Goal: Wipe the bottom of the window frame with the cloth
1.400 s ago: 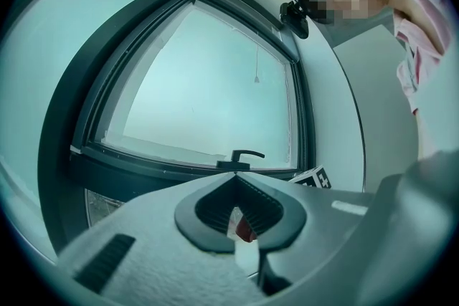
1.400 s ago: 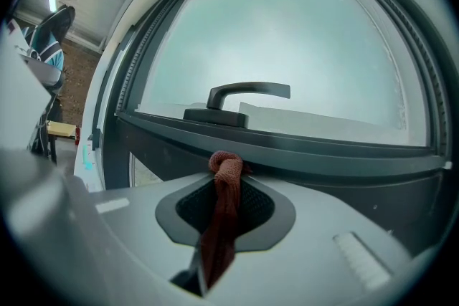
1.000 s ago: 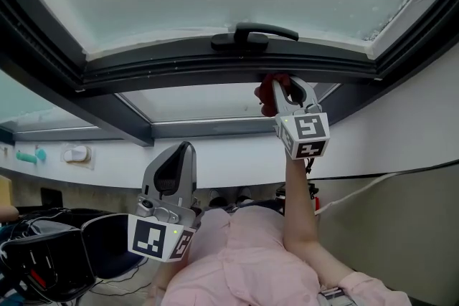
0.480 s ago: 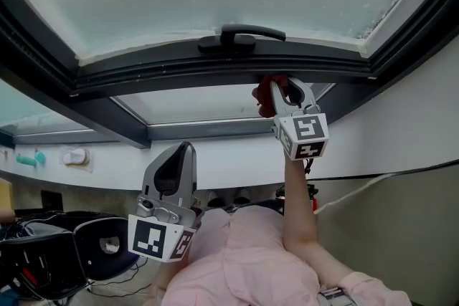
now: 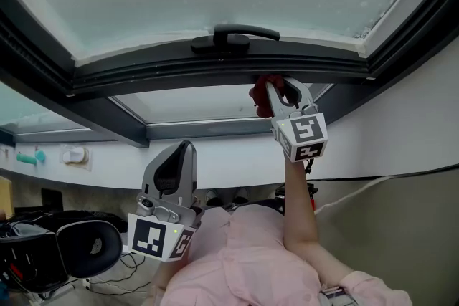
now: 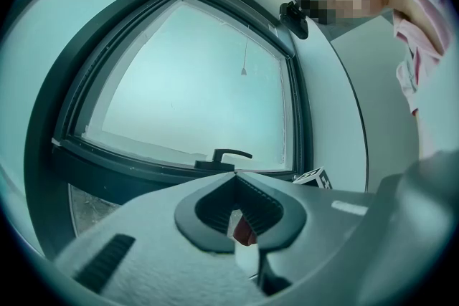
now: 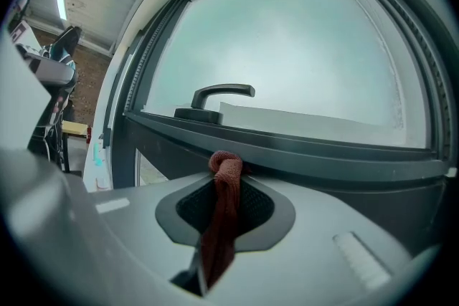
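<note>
**A:** Above us the frosted window glass fills the top of the head view, and the dark window frame [image 5: 179, 69] curves across beneath it. Where is the cloth?

**B:** The red cloth [image 5: 261, 92] sits just right of centre. It is pushed up against the bottom rail of the frame, a little right of the window handle [image 5: 235, 36]. Our right gripper [image 5: 284, 88] has its jaws clamped on it. In the right gripper view the cloth runs up between them and its bunched end touches the rail.

**A:** What has changed in the last second?

**B:** Not much. The cloth now lies slightly further right of the handle than it did, and our own view has swung a touch. We judge that we are partway through a slow stroke along the rail. We cannot tell which stretches are already wiped.

**A:** And our other hand?

**B:** The left gripper [image 5: 176, 154] hangs in the lower left of the picture, well apart from the frame. Its jaws are together and grip nothing.
</note>
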Demonstrator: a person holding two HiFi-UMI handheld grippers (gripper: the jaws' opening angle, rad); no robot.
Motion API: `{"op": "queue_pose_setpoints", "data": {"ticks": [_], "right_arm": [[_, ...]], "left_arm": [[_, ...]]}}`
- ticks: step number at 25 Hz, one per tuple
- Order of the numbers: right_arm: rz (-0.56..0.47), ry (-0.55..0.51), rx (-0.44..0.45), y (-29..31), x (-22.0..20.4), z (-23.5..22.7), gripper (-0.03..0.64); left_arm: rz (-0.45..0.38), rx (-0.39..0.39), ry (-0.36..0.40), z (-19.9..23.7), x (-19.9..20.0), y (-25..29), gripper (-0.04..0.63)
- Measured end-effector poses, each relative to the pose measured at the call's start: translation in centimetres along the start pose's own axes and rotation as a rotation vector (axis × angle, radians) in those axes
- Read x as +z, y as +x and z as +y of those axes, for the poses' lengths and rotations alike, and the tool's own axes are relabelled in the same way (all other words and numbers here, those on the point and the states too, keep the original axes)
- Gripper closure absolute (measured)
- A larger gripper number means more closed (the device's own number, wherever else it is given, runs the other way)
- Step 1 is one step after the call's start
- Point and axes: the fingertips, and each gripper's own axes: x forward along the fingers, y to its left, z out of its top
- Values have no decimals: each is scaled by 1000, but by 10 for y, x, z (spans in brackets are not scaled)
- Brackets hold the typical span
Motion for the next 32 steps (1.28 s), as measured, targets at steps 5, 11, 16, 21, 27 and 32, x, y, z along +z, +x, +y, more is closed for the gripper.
{"op": "queue_pose_setpoints", "data": {"ticks": [5,11,16,21,27,32], "right_arm": [[8,-14,30,-1,0,1,565],[15,-34,54,-3,0,-2,565],[16,-33,52,-7,-2,-8,565],[8,-28,36,-12,-5,-21,565],[3,-35,35,-17,-6,-30,565],[3,-25,38,-21,-8,-38,565]], "left_arm": [[2,-4,-2,-5,2,4,595],[4,-2,-3,-11,0,10,595],[7,-7,-6,-19,-2,16,595],[2,-10,-4,-26,-5,22,595],[1,-25,-3,-39,-8,30,595],[-1,-21,-6,-44,-10,35,595]]}}
